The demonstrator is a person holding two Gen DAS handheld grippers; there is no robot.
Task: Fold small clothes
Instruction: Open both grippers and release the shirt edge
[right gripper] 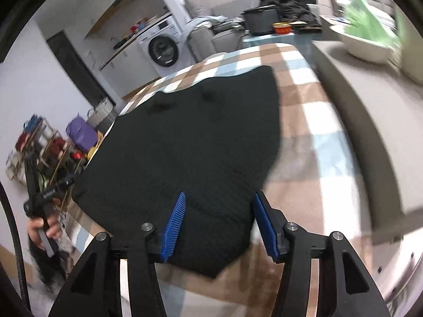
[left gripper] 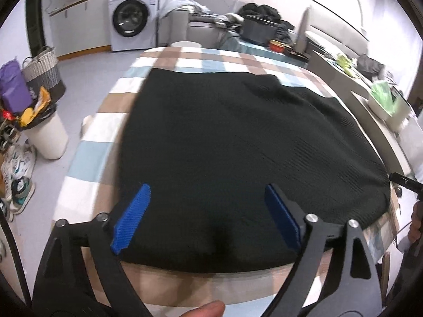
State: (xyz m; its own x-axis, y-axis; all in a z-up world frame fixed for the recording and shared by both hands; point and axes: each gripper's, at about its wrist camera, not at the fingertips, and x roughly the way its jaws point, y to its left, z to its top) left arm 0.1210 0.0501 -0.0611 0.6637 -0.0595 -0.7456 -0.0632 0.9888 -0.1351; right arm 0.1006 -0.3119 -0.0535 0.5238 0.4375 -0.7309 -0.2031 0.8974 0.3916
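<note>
Black knit garment [left gripper: 238, 145] spread flat on the checked surface [left gripper: 105, 111], both grippers poised at its near edge.
Left gripper [left gripper: 206, 216] and right gripper [right gripper: 216, 224] hover with jaws spread wide and empty, likely lined up over the near hem to pinch it for a first fold.
</note>
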